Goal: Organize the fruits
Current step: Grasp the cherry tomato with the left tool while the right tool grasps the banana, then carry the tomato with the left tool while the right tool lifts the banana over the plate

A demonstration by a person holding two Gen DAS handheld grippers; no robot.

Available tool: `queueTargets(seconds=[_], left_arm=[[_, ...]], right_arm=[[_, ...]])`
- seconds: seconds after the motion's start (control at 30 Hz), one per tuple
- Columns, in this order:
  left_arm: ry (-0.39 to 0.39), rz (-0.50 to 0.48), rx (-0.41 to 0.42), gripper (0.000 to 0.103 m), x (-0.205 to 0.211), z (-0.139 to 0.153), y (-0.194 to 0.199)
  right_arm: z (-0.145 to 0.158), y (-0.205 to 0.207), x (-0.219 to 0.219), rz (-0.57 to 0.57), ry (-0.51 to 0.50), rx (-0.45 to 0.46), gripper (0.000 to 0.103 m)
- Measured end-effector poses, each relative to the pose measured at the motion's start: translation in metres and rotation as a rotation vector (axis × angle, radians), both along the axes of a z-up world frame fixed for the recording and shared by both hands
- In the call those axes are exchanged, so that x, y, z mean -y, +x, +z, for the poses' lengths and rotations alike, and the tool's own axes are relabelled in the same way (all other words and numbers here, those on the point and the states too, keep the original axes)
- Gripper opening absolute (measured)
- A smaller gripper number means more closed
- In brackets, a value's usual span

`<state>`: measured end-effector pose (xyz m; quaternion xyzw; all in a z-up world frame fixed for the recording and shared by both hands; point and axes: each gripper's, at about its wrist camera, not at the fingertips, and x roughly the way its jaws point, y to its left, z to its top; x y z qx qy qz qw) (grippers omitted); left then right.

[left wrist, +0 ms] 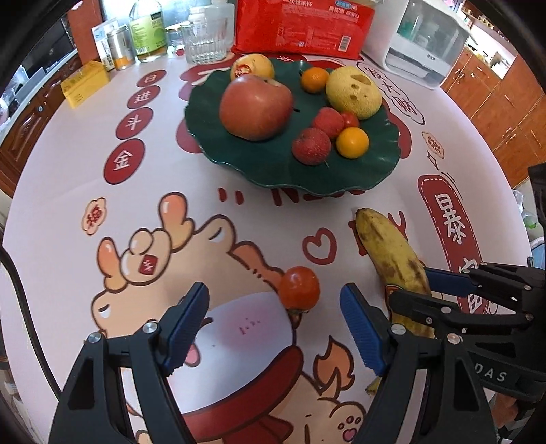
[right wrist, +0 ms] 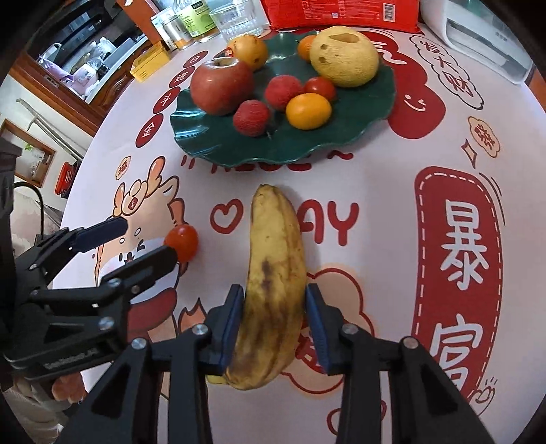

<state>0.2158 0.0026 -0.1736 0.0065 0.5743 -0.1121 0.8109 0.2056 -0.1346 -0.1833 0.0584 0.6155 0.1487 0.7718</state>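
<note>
A spotted yellow banana (right wrist: 276, 259) lies on the printed tablecloth in front of the green leaf-shaped plate (right wrist: 221, 150). My right gripper (right wrist: 274, 297) is shut on its lower half, one blue pad against each side. A small red tomato (left wrist: 299, 288) rests on the cloth to the banana's left. My left gripper (left wrist: 274, 293) hangs open just above it, the tomato near its right finger (left wrist: 358, 317). The plate (left wrist: 273, 177) holds an apple (left wrist: 256, 106), a pale melon (left wrist: 353, 92), two oranges, two lychees and other fruit.
Along the table's far edge stand a ribbed glass (left wrist: 204, 37), bottles, a can (left wrist: 119, 47), a yellow box (left wrist: 85, 83), a red package (left wrist: 303, 24) and a white appliance (left wrist: 426, 44). Wooden cabinets lie beyond the right edge. A black cable (left wrist: 24, 300) runs at the left.
</note>
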Motion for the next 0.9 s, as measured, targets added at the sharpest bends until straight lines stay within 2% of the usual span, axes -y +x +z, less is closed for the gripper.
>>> queueTargets(seconds=[0.2,0.3,0.33,0.6,0.9], left_arm=[[-0.041,0.009,-0.063,0.052,0.003,-0.014,0.006],[-0.060,0.014,-0.067,0.036,0.002,-0.016,0.007],[-0.071,0.008,-0.076,0.025,0.002,-0.017,0.007],[-0.073,-0.002,-0.073,0.025,0.003,-0.014,0.003],[-0.094,-0.005,-0.019,0.025,-0.001,0.018,-0.001]], right_arm=[[0.000,0.001,0.006,-0.008,0.000,-0.002,0.037],[0.000,0.001,0.006,-0.007,0.000,0.000,0.037],[0.000,0.001,0.005,-0.006,0.000,0.001,0.037],[0.002,0.003,0.002,0.007,0.006,0.008,0.037],[0.024,0.001,0.000,0.027,0.030,0.046,0.037]])
